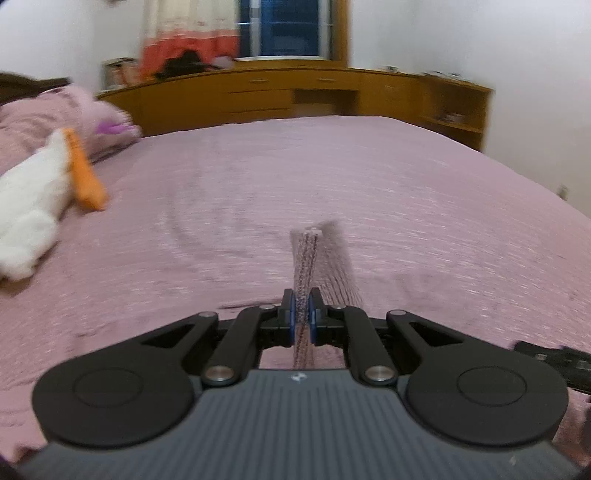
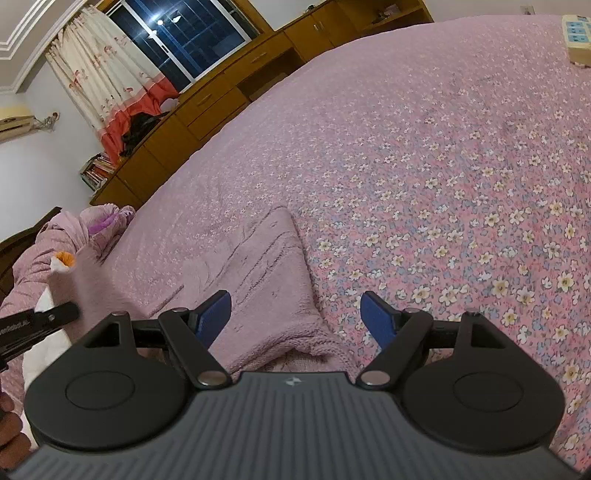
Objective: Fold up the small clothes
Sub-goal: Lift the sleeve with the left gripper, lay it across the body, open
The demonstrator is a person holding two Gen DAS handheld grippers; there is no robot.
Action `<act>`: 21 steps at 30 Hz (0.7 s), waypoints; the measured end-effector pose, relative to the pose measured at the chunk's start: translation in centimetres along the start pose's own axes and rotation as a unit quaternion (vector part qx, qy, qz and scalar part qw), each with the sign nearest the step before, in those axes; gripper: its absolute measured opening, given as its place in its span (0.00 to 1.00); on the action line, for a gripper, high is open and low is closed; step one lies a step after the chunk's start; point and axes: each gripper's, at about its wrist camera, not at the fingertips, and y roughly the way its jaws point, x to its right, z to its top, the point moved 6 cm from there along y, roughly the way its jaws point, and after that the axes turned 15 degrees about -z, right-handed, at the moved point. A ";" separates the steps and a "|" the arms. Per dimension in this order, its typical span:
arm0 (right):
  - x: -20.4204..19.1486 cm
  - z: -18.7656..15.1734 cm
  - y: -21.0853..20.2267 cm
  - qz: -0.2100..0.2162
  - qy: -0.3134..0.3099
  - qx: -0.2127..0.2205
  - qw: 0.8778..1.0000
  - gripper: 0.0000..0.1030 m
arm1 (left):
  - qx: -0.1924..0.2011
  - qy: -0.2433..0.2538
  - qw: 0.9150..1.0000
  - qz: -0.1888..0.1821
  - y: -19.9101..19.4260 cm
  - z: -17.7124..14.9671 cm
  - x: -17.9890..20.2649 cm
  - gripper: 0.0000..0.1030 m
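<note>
A small mauve fleecy cloth [image 2: 266, 266] lies on the flowered bedspread [image 2: 443, 184]. My right gripper [image 2: 295, 314] hangs open just above its near end, blue pads apart and pressing on nothing. In the right wrist view my left gripper [image 2: 40, 321] shows at the left edge, with a lifted flap of the cloth [image 2: 85, 284] rising from it. In the blurred left wrist view my left gripper [image 1: 303, 306] is shut on the cloth's edge [image 1: 308, 258], which stands up as a thin strip running forward from between the pads.
A white plush toy with an orange part [image 1: 29, 221] and a bunched pink quilt [image 1: 74, 114] lie at the bed's left. A wooden cabinet [image 1: 295, 96] lines the far wall under a window. A power strip [image 2: 576, 33] rests at the bed's far right.
</note>
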 end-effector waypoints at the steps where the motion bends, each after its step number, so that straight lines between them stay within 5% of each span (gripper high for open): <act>1: -0.1 -0.1 0.0 -0.001 -0.003 0.001 1.000 0.80 | 0.005 -0.012 1.000 0.013 -0.5 -0.2 -1.1 0.08; 5: -0.2 -0.2 0.1 -0.003 -0.010 0.000 1.000 0.80 | 0.007 -0.038 0.997 0.064 -1.8 -1.7 -4.8 0.08; 11: -0.7 -0.5 0.3 -0.009 -0.021 -0.003 1.000 0.80 | -0.043 -0.087 0.988 0.120 -1.7 -6.3 -9.8 0.09; 16: -0.9 -0.6 0.8 -0.014 -0.027 -0.008 0.999 0.80 | -0.075 -0.147 0.978 0.125 -2.3 -9.9 -12.1 0.12; 21: -1.5 -0.9 1.4 -0.018 -0.039 -0.013 0.999 0.80 | -0.073 -0.147 0.980 0.115 -3.2 -10.2 -12.6 0.27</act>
